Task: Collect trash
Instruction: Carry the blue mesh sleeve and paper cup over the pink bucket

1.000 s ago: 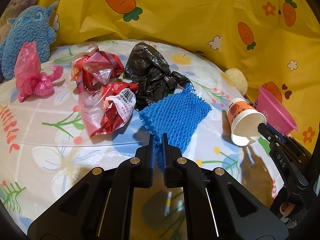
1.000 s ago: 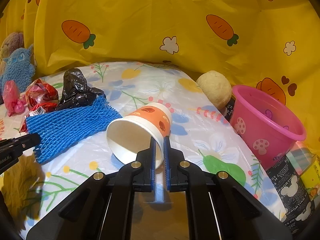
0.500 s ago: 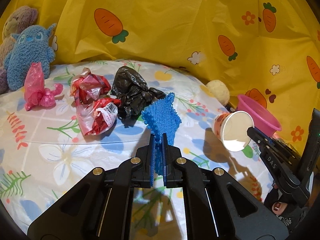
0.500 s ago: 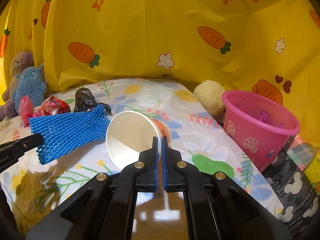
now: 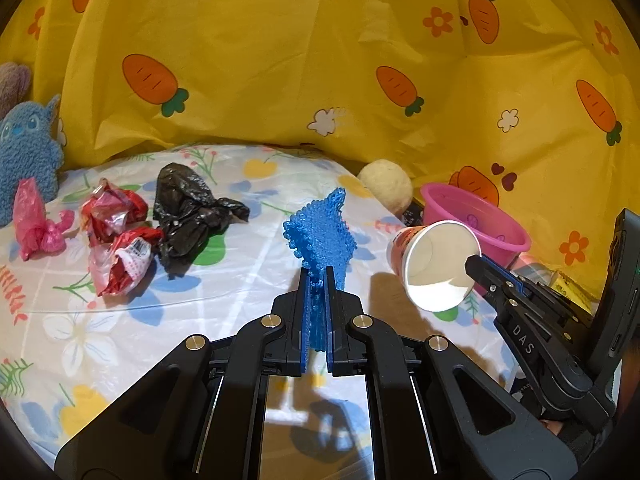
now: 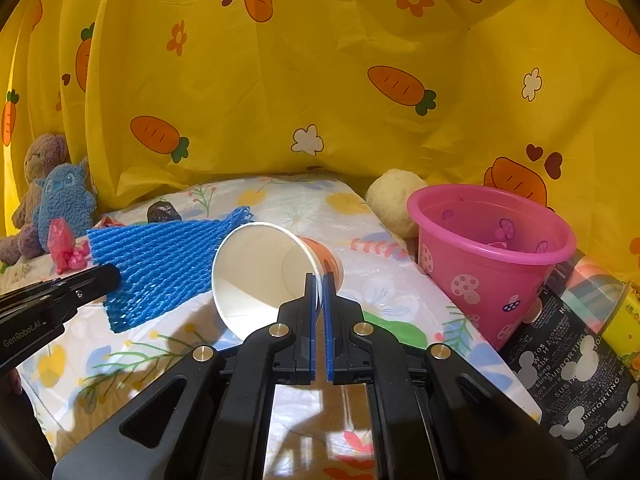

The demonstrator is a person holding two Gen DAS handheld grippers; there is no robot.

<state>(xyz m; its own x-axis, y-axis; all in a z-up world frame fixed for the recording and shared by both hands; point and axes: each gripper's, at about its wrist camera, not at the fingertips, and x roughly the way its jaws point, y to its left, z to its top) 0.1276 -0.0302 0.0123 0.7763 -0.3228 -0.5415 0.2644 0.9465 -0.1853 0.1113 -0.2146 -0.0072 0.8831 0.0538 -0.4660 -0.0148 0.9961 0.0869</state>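
Note:
My left gripper (image 5: 317, 276) is shut on a blue foam net (image 5: 320, 236) and holds it in the air above the flowered table cover; the net also shows in the right wrist view (image 6: 160, 264). My right gripper (image 6: 319, 280) is shut on the rim of an orange and white paper cup (image 6: 264, 276), lifted off the table with its mouth toward me; the cup also shows in the left wrist view (image 5: 436, 264). A pink bucket (image 6: 496, 268) stands at the right, some pink scrap inside. A black bag (image 5: 188, 212), red wrappers (image 5: 120, 240) and a pink bag (image 5: 34, 228) lie at the left.
A cream plush ball (image 6: 390, 204) sits behind the bucket. A blue plush toy (image 5: 24, 156) and a brown one (image 6: 36, 184) sit at the far left. Black printed packaging (image 6: 572, 376) lies right of the bucket. Yellow carrot cloth (image 5: 320, 60) hangs behind.
Both grippers have risen and pulled back from the table. The blue net and the paper cup left the table and now hang in the air, nearer the pink bucket.

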